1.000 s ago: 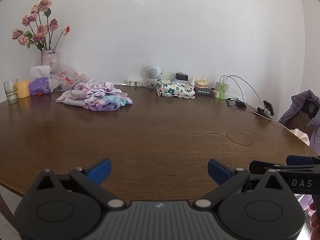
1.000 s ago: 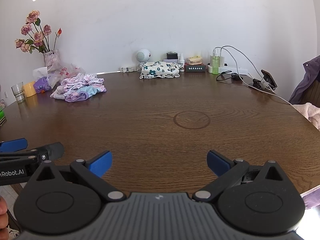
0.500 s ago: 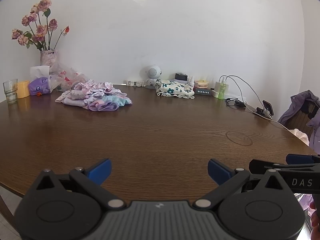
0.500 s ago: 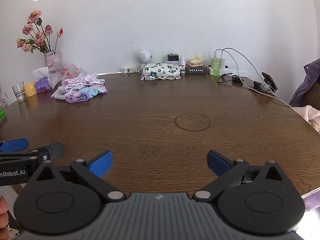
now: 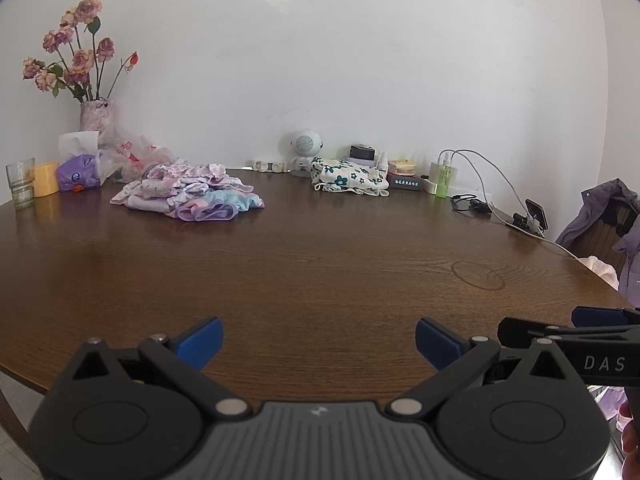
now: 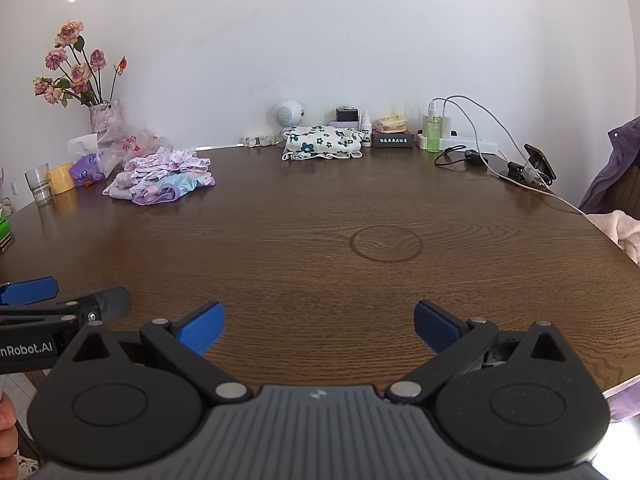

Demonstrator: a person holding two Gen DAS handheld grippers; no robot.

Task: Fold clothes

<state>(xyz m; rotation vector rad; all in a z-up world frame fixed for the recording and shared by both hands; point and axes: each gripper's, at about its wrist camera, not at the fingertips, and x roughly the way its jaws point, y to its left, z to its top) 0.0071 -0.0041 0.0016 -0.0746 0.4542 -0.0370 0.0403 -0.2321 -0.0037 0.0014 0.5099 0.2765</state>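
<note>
My left gripper (image 5: 318, 340) hangs over the near edge of the table (image 5: 320, 264) with its blue fingers (image 5: 200, 338) spread wide and nothing between them. My right gripper (image 6: 316, 326) sits just beside it at the same edge, likewise released and empty; each shows at the side of the other's view. Ahead of both lies bare brown wood with a faint ring mark (image 6: 386, 243) in the grain. Well beyond that, toward the far left, a loose pile of clothes (image 5: 188, 196) in pink, lilac and pale blue rests on the tabletop, well apart from both grippers. Further right, near the wall, a folded cloth with dark flowers (image 5: 348, 176) lies flat, just in front of a small round white gadget (image 5: 305, 148). Left of the pile stand a drinking glass (image 5: 19, 184), a yellow cup (image 5: 46, 178), a crumpled plastic bag (image 5: 132, 156) and a vase of pink roses (image 5: 80, 68). At the far right, a green bottle (image 5: 442, 178), white cables (image 5: 496, 176) and a phone on a clip stand (image 5: 534, 214) sit by the wall.
</note>
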